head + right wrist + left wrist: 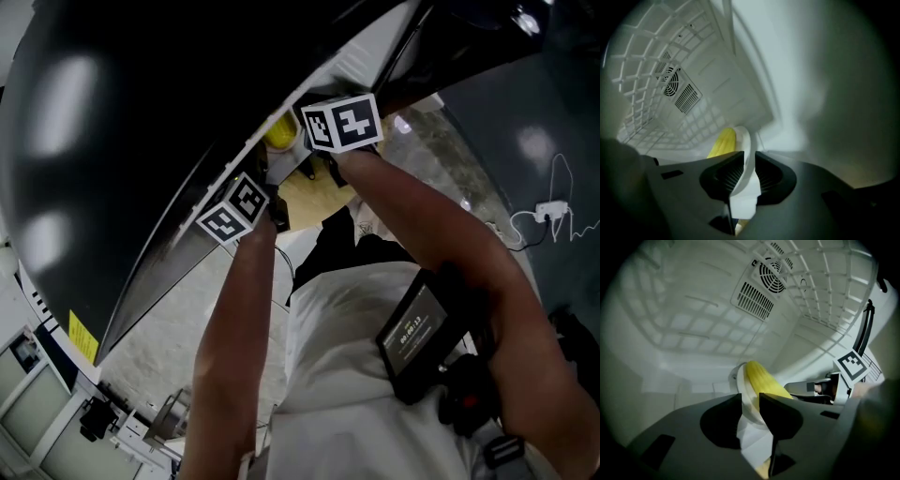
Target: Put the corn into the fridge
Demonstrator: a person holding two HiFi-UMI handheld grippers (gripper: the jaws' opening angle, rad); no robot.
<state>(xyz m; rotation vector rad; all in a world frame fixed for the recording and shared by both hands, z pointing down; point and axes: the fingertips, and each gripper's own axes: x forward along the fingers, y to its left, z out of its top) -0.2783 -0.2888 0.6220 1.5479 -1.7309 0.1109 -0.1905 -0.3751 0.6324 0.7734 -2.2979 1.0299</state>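
Observation:
A yellow corn cob lies on a white plate held inside the white fridge. My left gripper is shut on the plate's near rim. My right gripper is shut on another part of the rim, with the plate edge-on and the corn to the left of it. In the head view both arms reach into the fridge. There the corn shows between the left marker cube and the right marker cube. The jaws are hidden in that view.
The fridge's back wall carries a round fan vent. A white wire shelf hangs above the plate. The right gripper's marker cube shows at the plate's right. A black fridge door stands open at the left.

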